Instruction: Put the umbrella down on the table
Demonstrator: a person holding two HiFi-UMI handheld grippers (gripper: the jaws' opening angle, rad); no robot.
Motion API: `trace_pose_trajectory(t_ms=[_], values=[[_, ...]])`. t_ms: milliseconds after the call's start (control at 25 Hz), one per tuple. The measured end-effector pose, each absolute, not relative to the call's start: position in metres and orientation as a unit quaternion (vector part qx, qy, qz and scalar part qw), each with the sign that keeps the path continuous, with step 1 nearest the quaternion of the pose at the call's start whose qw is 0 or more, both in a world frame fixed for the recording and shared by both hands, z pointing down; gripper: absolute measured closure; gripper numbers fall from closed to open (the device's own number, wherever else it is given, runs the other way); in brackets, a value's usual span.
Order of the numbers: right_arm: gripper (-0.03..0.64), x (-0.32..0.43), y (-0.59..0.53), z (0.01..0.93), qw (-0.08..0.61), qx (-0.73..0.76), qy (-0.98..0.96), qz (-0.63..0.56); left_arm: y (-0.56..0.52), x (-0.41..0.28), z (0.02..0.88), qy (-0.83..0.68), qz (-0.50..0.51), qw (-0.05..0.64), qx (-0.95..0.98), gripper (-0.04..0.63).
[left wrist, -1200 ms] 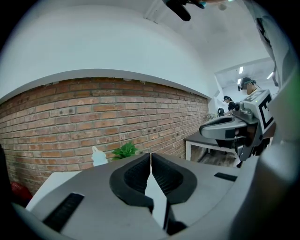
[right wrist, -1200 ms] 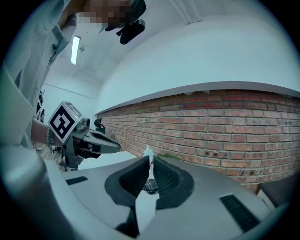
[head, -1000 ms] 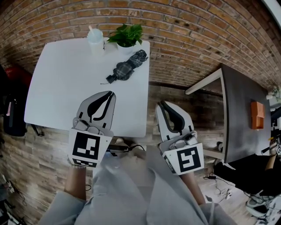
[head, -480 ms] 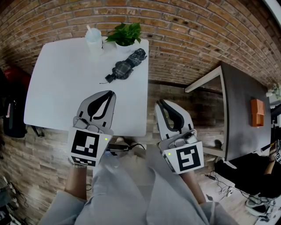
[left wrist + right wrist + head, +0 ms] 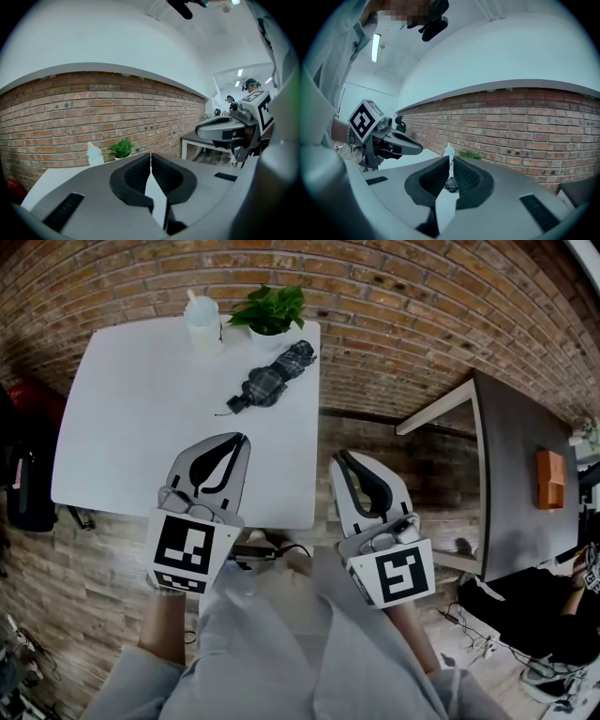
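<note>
We are holding the left hand-held gripper (image 5: 238,439) and right hand-held gripper (image 5: 339,461) empty, jaws together, since the umbrella (image 5: 272,379) is already lying on the counter (image 5: 141,427) well ahead.

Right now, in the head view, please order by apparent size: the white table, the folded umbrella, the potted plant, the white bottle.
1. white table
2. folded umbrella and potted plant: too alike to rank
3. white bottle
</note>
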State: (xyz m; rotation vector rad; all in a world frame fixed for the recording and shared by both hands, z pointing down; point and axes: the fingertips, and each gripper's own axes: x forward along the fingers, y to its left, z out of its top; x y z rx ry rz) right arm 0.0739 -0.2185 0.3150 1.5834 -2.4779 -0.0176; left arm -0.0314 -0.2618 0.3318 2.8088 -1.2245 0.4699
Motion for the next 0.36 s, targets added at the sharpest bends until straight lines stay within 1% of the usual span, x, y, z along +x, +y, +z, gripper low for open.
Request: trace_pose_trajectory(t_ms=[360], values=[[0.560,0.0716,-0.2189,0.3167,0.108,0.535,-0.838,-0.003,-0.2626,-0.0342,0.3341,-0.397,0.155,0.024,0.904,0.568]])
